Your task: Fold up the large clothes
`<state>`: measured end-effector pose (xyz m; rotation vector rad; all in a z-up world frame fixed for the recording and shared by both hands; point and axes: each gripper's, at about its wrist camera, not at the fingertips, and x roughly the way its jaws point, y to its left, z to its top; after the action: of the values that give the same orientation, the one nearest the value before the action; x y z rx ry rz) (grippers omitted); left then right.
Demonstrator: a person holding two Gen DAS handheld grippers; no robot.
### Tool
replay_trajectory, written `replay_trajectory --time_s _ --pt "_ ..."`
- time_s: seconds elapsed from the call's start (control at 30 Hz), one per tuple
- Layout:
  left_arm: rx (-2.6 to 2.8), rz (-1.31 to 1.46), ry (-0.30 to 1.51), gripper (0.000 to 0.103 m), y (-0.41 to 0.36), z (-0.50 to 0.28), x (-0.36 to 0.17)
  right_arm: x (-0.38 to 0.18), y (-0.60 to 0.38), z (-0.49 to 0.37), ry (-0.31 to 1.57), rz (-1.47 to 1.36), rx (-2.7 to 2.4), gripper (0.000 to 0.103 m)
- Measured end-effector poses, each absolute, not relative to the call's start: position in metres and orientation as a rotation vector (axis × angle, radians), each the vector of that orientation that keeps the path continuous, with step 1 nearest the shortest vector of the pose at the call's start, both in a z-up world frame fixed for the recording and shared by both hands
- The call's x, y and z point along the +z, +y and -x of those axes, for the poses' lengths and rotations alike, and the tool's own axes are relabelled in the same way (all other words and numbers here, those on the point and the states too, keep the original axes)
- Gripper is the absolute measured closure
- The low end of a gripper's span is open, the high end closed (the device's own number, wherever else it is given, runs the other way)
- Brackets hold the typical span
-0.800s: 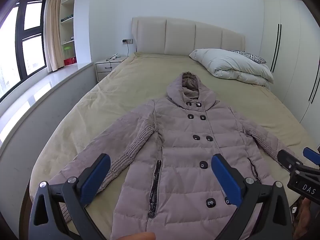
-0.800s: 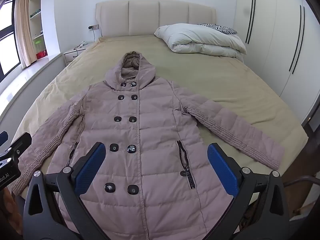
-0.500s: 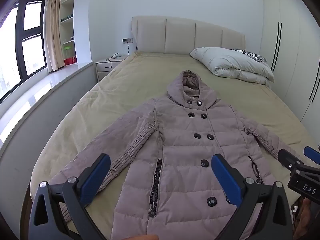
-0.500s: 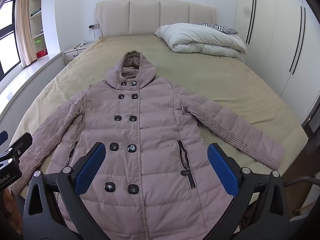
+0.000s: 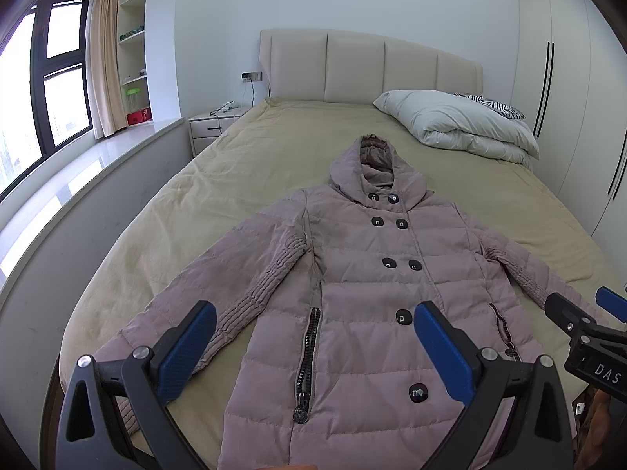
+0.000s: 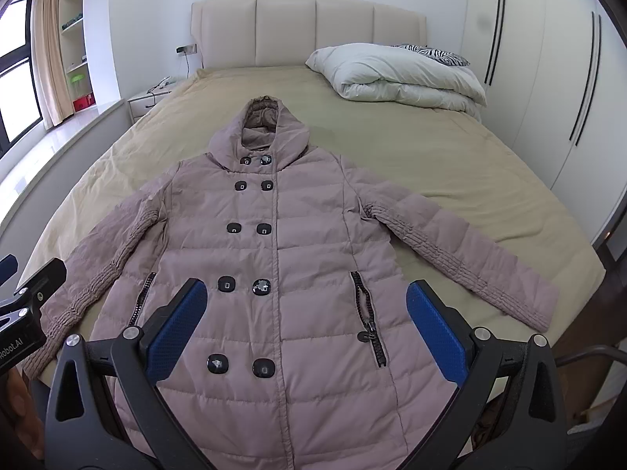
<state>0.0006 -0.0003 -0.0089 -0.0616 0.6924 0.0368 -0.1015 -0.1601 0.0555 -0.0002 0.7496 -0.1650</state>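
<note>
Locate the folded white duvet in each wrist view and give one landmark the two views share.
Left wrist view: the folded white duvet lies upper right, at the head of the bed, right of the coat's hood.
Right wrist view: the duvet lies upper right of centre, beyond and right of the hood.
Shared landmark: the beige padded headboard, just behind the duvet in both.

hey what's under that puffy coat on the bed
The coat lies flat, front up, directly on the tan bedspread, which shows all around it. Whether anything lies between them cannot be seen; the coat covers that patch.
</note>
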Motion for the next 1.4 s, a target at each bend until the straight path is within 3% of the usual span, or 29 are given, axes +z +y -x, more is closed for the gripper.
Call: replay_trajectory --time_s 1.4 --pt "0.039 0.063 0.699 0.000 -0.0008 -0.0011 -0.0112 0.0445 -0.1541 0.1032 0.760 0.003 -0.162 0.000"
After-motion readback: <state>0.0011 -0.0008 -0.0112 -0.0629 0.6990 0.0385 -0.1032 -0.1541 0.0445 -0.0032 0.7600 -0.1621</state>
